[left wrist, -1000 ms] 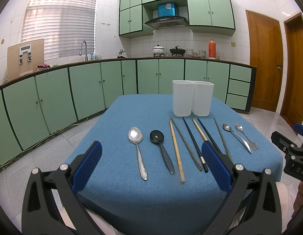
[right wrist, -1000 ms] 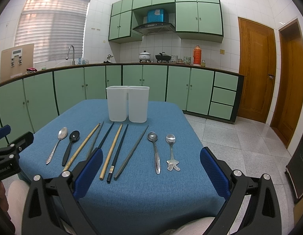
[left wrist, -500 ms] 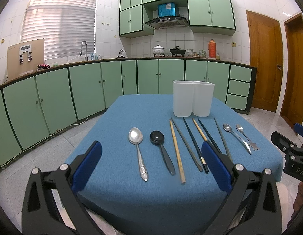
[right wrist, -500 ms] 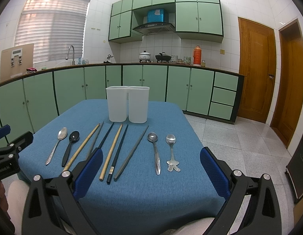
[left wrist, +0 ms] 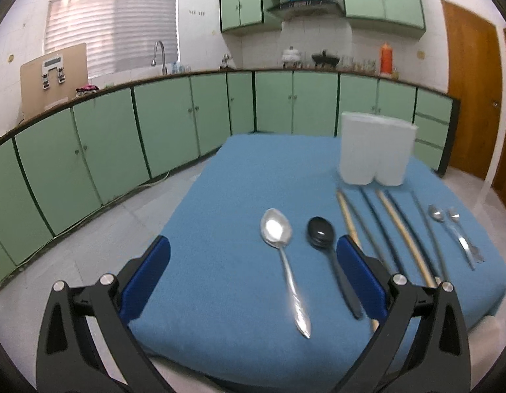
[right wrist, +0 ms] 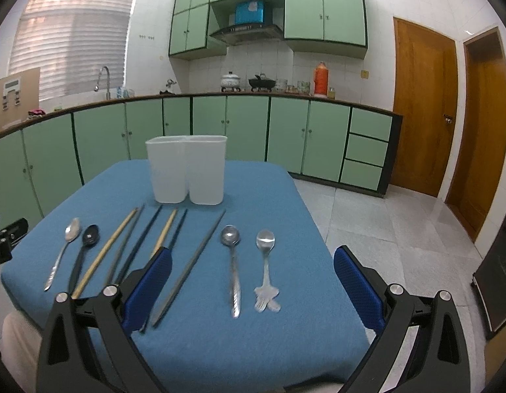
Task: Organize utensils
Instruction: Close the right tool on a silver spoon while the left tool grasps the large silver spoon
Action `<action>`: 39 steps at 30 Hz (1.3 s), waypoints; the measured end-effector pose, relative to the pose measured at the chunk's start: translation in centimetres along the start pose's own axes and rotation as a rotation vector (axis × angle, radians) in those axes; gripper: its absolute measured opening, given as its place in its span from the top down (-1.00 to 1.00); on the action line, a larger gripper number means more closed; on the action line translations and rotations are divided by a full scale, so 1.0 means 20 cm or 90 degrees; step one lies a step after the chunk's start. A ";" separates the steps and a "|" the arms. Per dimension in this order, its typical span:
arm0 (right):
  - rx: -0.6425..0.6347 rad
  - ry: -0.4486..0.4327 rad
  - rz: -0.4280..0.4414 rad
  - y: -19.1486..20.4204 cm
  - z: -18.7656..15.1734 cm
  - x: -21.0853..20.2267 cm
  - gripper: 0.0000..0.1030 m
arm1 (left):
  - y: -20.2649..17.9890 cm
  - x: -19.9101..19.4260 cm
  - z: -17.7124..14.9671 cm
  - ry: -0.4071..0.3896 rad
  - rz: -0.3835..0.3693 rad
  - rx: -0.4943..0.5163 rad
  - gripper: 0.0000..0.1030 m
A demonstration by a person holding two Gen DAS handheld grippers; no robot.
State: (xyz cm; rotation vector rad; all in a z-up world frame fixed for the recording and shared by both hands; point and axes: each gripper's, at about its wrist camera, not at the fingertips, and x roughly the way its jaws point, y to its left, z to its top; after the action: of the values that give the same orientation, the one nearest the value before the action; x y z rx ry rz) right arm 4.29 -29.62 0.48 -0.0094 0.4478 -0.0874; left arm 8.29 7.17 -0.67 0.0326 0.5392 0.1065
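1. Blue-padded left gripper hangs spread wide, holding nothing; a silver spoon lies between its fingers, a black spoon by the right pad.
2. Right gripper is likewise spread and bare, over two steel spoons.
3. Only the right view shows the twin white holder sharply.
4. Count on the blue table: four spoons, six chopsticks.

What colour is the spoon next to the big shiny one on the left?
Black spoon, seen best from the left wrist.
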 end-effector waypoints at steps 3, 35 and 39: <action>0.002 0.024 0.013 -0.04 0.05 0.11 -0.88 | 0.00 0.13 0.06 0.032 -0.005 0.007 -0.90; 0.019 0.324 0.098 -0.19 0.10 0.97 0.08 | -0.08 0.73 0.12 0.225 -0.065 -0.023 -0.17; 0.008 0.325 0.086 -0.17 0.11 0.98 0.29 | -0.06 0.73 0.13 0.223 -0.069 -0.028 -0.04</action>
State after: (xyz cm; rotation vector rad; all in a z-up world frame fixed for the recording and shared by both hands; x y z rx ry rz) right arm 22.46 -34.78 -5.91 0.0569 0.9567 0.0427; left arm 22.19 7.49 -6.08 -0.0594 0.8876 0.0170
